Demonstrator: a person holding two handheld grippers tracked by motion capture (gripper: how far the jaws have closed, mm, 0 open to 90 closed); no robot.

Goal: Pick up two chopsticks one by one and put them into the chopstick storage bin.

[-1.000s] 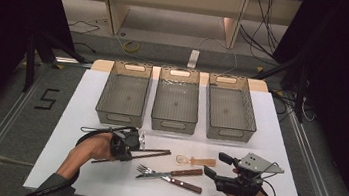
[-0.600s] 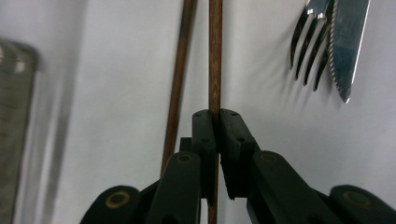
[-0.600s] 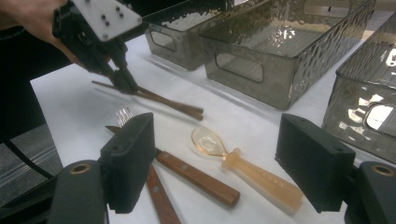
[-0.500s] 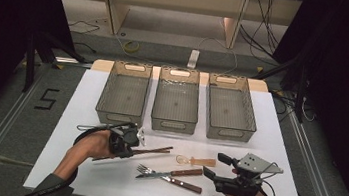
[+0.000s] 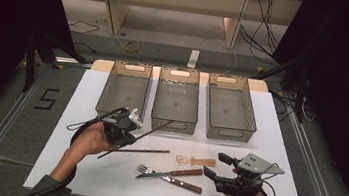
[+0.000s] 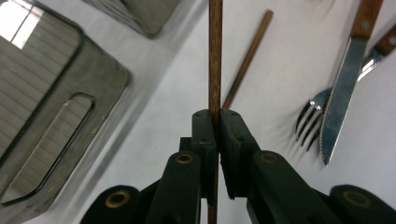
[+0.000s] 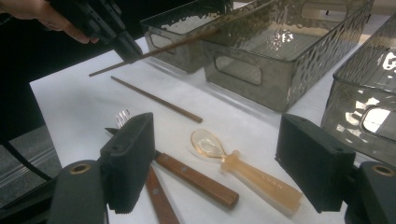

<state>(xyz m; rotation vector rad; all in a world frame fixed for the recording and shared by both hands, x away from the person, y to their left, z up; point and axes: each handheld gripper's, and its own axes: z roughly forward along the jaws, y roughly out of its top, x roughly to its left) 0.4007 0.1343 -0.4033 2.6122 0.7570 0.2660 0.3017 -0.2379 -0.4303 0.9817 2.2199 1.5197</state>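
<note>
Left claw clenches one dark wooden chopstick, lifted; right claw gapes empty; three grey bins still unfilled.

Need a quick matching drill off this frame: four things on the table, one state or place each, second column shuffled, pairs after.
Things:
1. held chopstick
2. second chopstick
3. spoon
4. right gripper

States or places:
A. clear amber, lying just in front of the middle bin
B. jaws open, nothing between them
C. clamped in the left gripper, lifted off the table
D. lying flat on the white table, left of the spoon

Pairs: 1-C, 2-D, 3-A, 4-B
</note>
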